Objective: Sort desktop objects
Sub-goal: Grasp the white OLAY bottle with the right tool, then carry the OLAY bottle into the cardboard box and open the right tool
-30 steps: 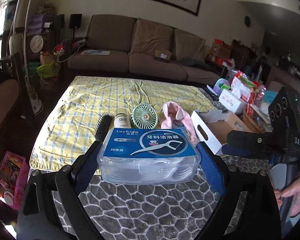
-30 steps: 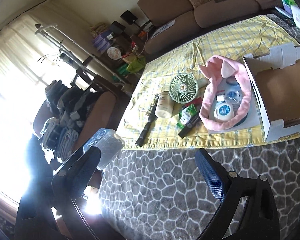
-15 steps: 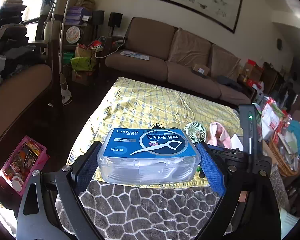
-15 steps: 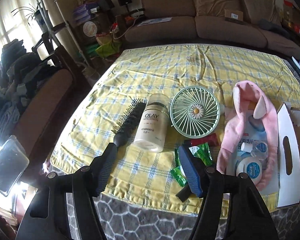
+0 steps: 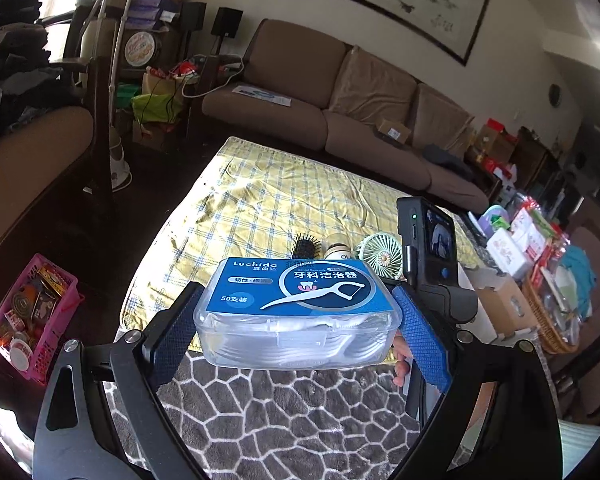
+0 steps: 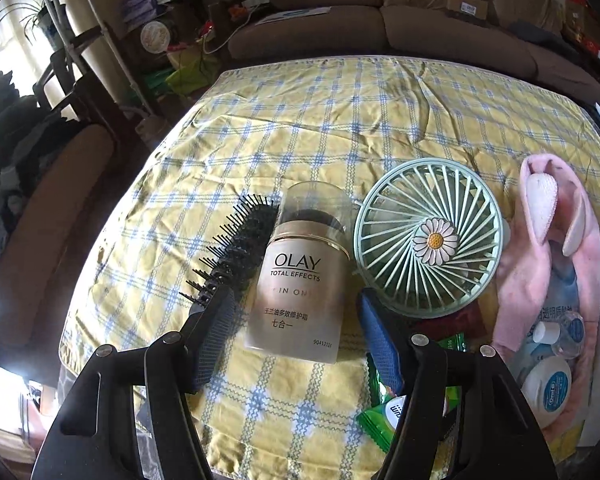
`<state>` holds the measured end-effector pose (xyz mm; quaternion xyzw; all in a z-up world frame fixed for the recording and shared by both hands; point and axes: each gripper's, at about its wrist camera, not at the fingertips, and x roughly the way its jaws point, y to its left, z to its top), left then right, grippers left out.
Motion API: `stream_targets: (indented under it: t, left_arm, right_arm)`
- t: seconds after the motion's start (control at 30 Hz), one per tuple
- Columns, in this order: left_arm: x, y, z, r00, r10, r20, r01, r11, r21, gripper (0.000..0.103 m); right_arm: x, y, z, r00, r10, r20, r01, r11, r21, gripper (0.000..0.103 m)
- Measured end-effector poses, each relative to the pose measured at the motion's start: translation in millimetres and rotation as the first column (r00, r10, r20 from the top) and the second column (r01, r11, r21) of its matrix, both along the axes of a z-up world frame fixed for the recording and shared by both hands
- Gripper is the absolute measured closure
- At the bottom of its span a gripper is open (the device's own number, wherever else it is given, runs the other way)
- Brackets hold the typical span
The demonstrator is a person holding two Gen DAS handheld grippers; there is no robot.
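Observation:
My left gripper point(image 5: 296, 320) is shut on a clear dental floss box point(image 5: 296, 312) with a blue label, held above the grey patterned rug. My right gripper point(image 6: 296, 332) is open, its fingers straddling the lower end of a lying Olay bottle point(image 6: 300, 280) on the yellow checked cloth point(image 6: 380, 112). A black hairbrush point(image 6: 236, 248) lies left of the bottle, a green fan point(image 6: 428, 240) right of it. The right gripper's body point(image 5: 428, 248) shows in the left wrist view.
A pink headband point(image 6: 548, 240) wraps small toiletries point(image 6: 548, 388) at the right. Green packets point(image 6: 384, 416) lie under my right finger. A cardboard box point(image 5: 504, 308) stands right of the cloth. A pink basket point(image 5: 28, 312) sits on the floor at left.
My right gripper has moved forward and down, so its fingers now straddle the Olay bottle. My left gripper has kept hold of the floss box and has drifted left.

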<state>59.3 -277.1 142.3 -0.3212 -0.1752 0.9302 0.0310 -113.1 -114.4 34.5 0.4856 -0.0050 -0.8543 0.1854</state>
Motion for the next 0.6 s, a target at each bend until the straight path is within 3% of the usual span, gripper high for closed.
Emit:
stream_targets:
  t: [0.1, 0.3, 0.37, 0.57, 0.6]
  left_arm:
    - [-0.4, 0.0, -0.3, 1.000, 0.005, 0.000, -0.005, 1.000, 0.003, 0.010]
    - [-3.7, -2.3, -3.6, 1.000, 0.012, 0.010, -0.012, 1.000, -0.001, 0.010]
    - [-5.7, -1.8, -4.9, 1.000, 0.010, 0.014, -0.010, 1.000, -0.001, 0.010]
    - [-8.9, 3.4, -7.8, 1.000, -0.007, 0.017, 0.007, 1.000, 0.007, 0.010]
    - [-9.1, 4.5, -8.7, 1.000, -0.010, 0.018, 0.009, 1.000, 0.006, 0.010]
  right_arm:
    - [-8.0, -3.3, -11.4, 0.998, 0.000, 0.067, 0.000, 1.000, 0.001, 0.050]
    - [-9.8, 11.6, -14.5, 0.994, -0.006, 0.105, 0.015, 0.996, -0.088, 0.054]
    - [-7.8, 18.2, -13.3, 0.990, 0.008, 0.139, 0.014, 0.987, -0.163, 0.054]
    - [17.0, 55.5, -8.6, 0.960, 0.029, 0.279, 0.099, 0.897, -0.432, 0.055]
    - [26.6, 71.1, -6.8, 0.947, 0.028, 0.319, 0.141, 0.858, -0.494, 0.055]
